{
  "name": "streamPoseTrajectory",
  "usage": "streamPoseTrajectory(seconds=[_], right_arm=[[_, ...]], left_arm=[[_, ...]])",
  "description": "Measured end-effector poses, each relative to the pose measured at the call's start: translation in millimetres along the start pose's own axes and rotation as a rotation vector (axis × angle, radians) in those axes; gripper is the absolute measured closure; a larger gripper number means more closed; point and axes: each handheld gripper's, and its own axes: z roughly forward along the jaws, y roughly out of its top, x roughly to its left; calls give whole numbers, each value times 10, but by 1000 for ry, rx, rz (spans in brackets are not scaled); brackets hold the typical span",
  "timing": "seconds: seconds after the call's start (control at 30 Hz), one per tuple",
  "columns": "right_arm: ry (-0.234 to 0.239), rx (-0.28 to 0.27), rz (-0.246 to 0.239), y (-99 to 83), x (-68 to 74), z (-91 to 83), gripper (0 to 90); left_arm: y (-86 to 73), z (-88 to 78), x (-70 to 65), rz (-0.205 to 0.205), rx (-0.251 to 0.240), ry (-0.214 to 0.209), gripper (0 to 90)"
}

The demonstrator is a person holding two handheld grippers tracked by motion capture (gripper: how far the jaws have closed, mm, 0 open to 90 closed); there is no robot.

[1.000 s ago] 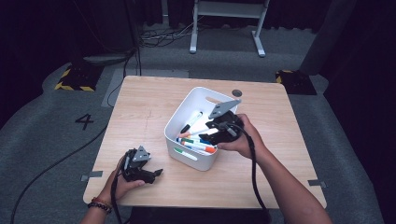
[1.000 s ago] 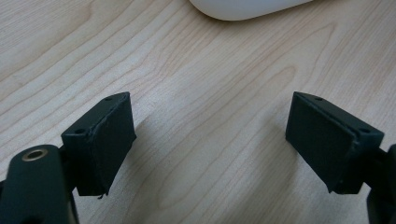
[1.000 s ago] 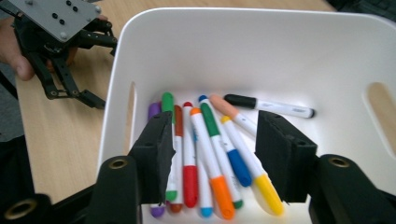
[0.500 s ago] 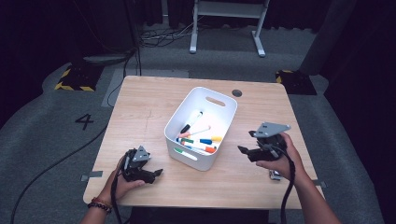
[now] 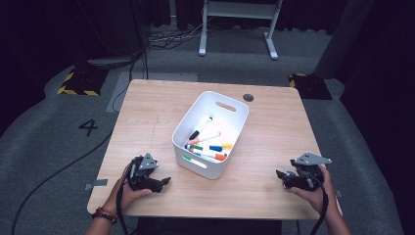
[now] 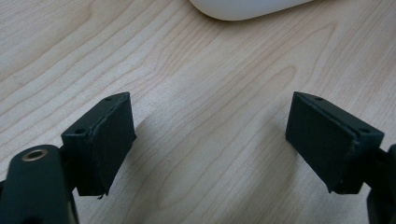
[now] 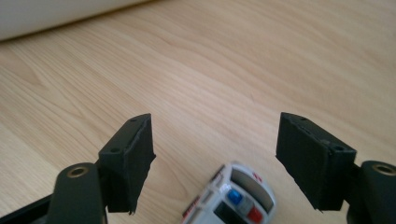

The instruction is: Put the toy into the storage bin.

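The right gripper (image 5: 282, 176) sits low over the wooden table (image 5: 274, 127), near the front right corner, held by the person's right hand (image 5: 313, 188). Its jaws have just been opening, and now they stand wide apart. In the right gripper view a small white toy car (image 7: 231, 198) with a blue and a red light on its roof lies on the table between the 2 jaws, near their base. The pads do not touch it; there is a gap on both sides. The car is cut by the lower edge of that view, so I cannot tell its full shape.

The left gripper (image 5: 164, 182) rests near the front left corner of the table, in the left hand (image 5: 128, 188). Its jaws are also spread wide, and in the left gripper view there is only bare wood between them.

The white bin (image 5: 230, 115) stands in the middle of the table, between the 2 grippers and apart from both. Inside it lie several markers (image 5: 205, 147) with black, green, blue and orange caps. The rounded edge of the bin (image 6: 247, 9) appears at the top of the left gripper view.
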Motion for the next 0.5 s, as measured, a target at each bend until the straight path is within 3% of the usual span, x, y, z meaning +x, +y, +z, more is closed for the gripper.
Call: streamPoseTrajectory(seconds=[0.07, 0.13, 0.23, 0.37, 0.5], right_arm=[[-23, 13, 25, -80, -13, 8, 276], [-3, 11, 68, -166, -45, 0, 276], [-23, 28, 107, -275, -71, 27, 276], [22, 63, 169, -414, -113, 113, 299], [23, 56, 164, -424, -112, 129, 309]], left_arm=[[1, -2, 2, 6, 0, 2, 158], [2, -2, 5, 7, -1, 5, 157], [1, -2, 1, 4, 0, 2, 157], [0, -2, 0, 3, 0, 3, 157], [2, -3, 4, 5, 1, 7, 157]])
